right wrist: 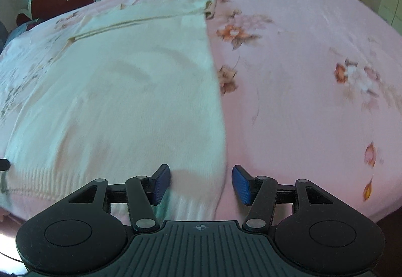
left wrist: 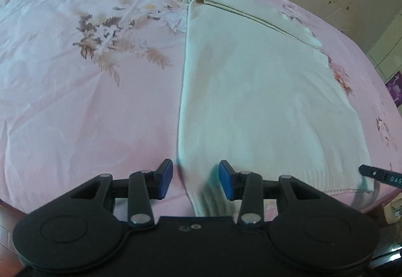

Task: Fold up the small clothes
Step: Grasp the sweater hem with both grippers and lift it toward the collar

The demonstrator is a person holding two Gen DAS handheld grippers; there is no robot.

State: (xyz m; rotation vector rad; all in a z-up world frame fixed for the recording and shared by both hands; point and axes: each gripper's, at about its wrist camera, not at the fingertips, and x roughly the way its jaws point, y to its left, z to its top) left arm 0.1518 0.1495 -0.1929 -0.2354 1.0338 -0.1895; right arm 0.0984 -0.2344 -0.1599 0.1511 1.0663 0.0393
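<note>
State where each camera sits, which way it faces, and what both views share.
Left wrist: sits on the left hand-held gripper, facing forward over the cream garment's near left corner; its open blue pads and black body show.
Right wrist: sits on the right hand-held gripper, facing the garment's near right corner; open pads show.
Shared: the same cream garment on the pink floral bedsheet.

right tongs point(right wrist: 199, 182) open, straddling hem corner | cream sweater point(right wrist: 120, 91) flat | pink floral bedsheet point(right wrist: 301, 101)

Black grippers point(left wrist: 196, 182), blue-padded jaws.
</note>
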